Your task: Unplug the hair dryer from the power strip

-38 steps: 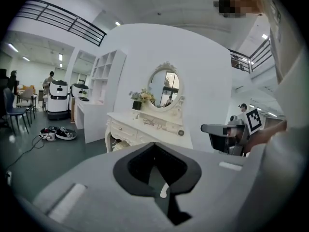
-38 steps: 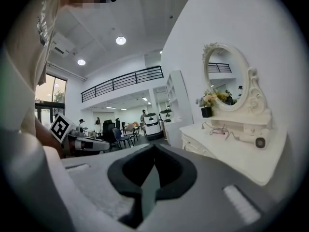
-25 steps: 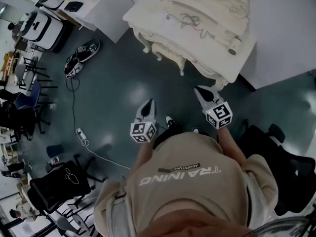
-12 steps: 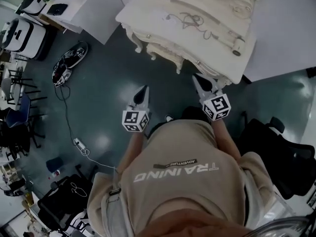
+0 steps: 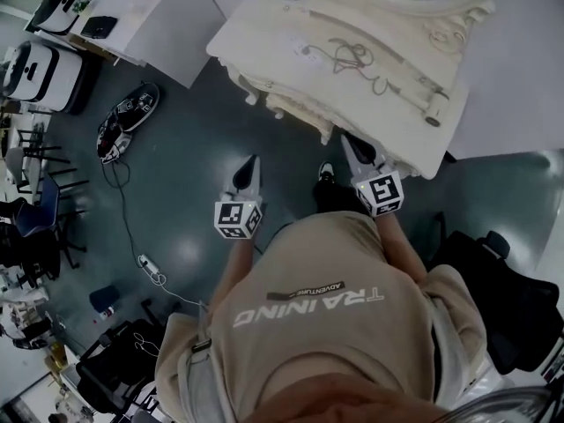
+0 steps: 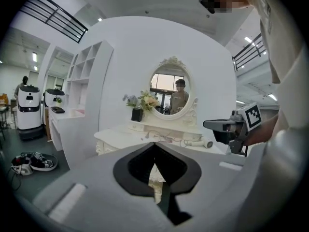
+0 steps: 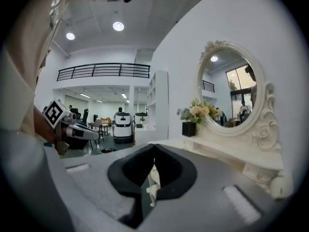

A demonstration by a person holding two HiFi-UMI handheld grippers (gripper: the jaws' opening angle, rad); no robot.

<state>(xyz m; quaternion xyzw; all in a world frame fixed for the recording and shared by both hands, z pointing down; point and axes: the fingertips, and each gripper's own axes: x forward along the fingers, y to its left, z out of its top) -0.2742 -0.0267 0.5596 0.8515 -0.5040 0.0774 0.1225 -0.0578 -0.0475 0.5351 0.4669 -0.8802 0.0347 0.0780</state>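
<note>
A white hair dryer (image 5: pixel 432 104) lies at the right end of the cream dressing table (image 5: pixel 264 33); it also shows in the left gripper view (image 6: pixel 199 142). Its cord (image 5: pixel 352 57) curls across the tabletop toward a small white block (image 5: pixel 302 49) that may be the power strip. My left gripper (image 5: pixel 249 162) hangs shut over the floor in front of the table, holding nothing. My right gripper (image 5: pixel 346 138) is shut and empty too, its tip at the table's front edge. In both gripper views the jaws meet: left gripper (image 6: pixel 154 144), right gripper (image 7: pixel 154 147).
An oval mirror (image 6: pixel 169 88) and a black vase of flowers (image 6: pixel 137 114) stand at the table's back. On the floor at left lie a white power strip with cable (image 5: pixel 148 267) and a black device (image 5: pixel 128 117). Office chairs (image 5: pixel 502 298) stand behind the person.
The person has stepped closer to the dressing table. Both grippers have moved forward with the body, the right one reaching the table's front edge. Both stay shut.
</note>
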